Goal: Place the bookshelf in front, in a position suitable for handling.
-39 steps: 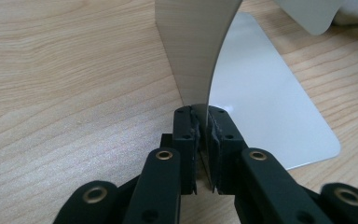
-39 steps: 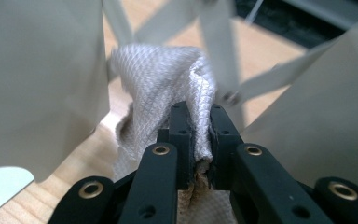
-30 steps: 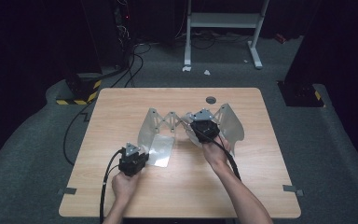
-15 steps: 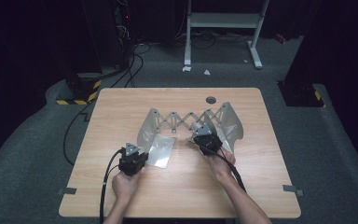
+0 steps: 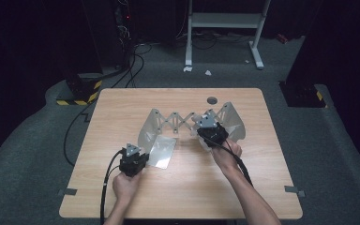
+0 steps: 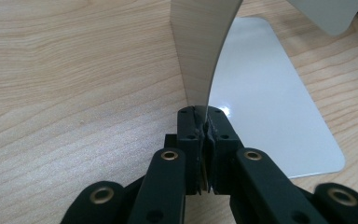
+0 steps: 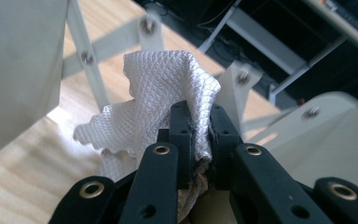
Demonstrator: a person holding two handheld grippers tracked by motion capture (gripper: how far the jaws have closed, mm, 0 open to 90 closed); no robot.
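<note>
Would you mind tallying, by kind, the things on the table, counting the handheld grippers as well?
Folding metal rack with curved end plates and a scissor link: 1
White textured cloth: 1
Handheld grippers: 2, the left gripper clamped on the rack's plate edge, the right gripper clamped on the cloth
Total: 4

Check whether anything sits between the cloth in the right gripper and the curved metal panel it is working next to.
Nothing visible does. The right gripper is shut on the white cloth, and the right curved panel of the scissor-link metal rack stands directly beside it. The left gripper clamps the left panel's edge.
</note>
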